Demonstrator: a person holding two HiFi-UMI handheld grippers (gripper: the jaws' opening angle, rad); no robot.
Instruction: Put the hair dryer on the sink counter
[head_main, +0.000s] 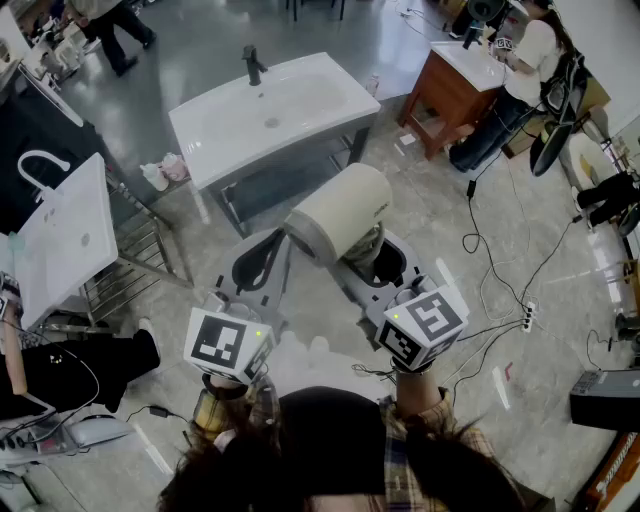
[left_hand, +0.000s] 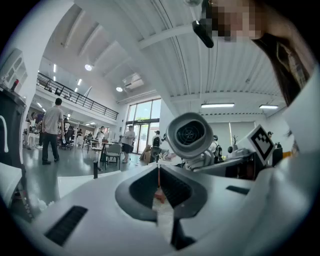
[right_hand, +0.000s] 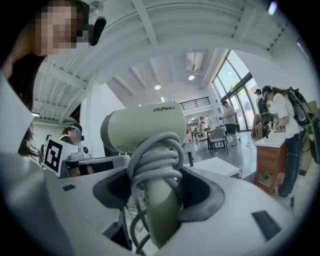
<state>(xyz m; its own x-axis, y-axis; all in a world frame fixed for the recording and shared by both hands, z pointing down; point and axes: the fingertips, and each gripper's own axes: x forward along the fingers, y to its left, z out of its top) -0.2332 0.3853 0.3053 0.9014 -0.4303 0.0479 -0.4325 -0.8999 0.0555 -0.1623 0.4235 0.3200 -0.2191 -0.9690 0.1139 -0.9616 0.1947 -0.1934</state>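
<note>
We hold the right hand-held gripper (head_main: 383, 262) (right_hand: 157, 197) clamped on the handle of the hair dryer (head_main: 340, 212) (right_hand: 142, 129), which sits near the middle of the head view, raised above the grey floor (head_main: 450, 220). Its cream barrel lies across the jaws, with the grey cord (right_hand: 152, 155) wound in loops around the handle just above them. In the left gripper view the hair dryer (left_hand: 190, 134) shows its round vented end, right of centre.

The left hand-held gripper (head_main: 262, 262) (left_hand: 159, 182) is closed, its jaws meeting along a thin seam with nothing between them. It sits just left of the dryer in the head view; we cannot tell whether it touches it.

The white sink surface (head_main: 310, 125), with a black faucet (head_main: 252, 65) at its back edge, lies in the upper middle of the head view, well apart from the dryer. A second white sink (head_main: 60, 240) stands at the left edge, and a wooden vanity (head_main: 445, 95) at the upper right, where a person (head_main: 525, 75) stands
</note>
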